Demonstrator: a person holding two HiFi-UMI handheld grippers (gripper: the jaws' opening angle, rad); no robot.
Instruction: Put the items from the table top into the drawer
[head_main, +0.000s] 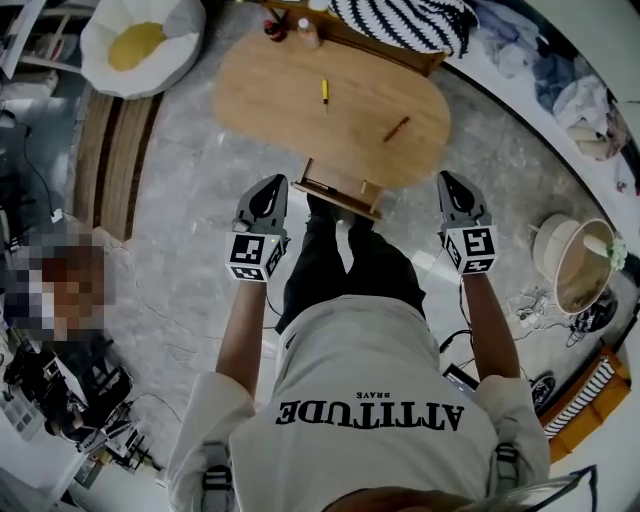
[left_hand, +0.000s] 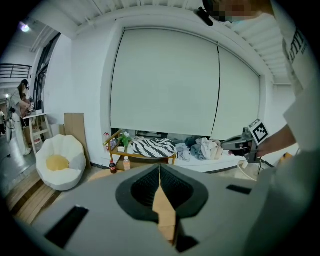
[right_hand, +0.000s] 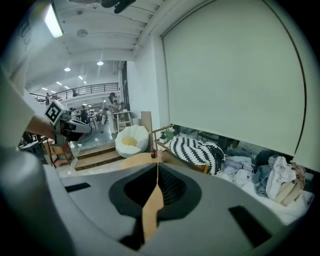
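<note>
Room around the work place: seat, cushion, clothes, blinds.
A white beanbag chair (head_main: 140, 40) with a yellow cushion (head_main: 135, 44) in it stands on the grey floor (head_main: 180, 250), just beside the wooden steps (head_main: 110, 160). A black-and-white striped cushion (head_main: 405, 20) lies on a low wooden rack (left_hand: 150, 157), and a small green plant (left_hand: 124, 140) stands at the left end of this rack. A heap of clothes (head_main: 560, 80) lies to the right of the cushion. Pale roller blinds (left_hand: 165, 80) cover the wall behind. A round basket (head_main: 580, 265) stands on the floor, with cables (head_main: 535, 305) near it.

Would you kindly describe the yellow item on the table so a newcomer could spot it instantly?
Find the oval wooden table before the person. Near its middle lies the slim yellow item; the brown stick to its right lies slanted.
</note>
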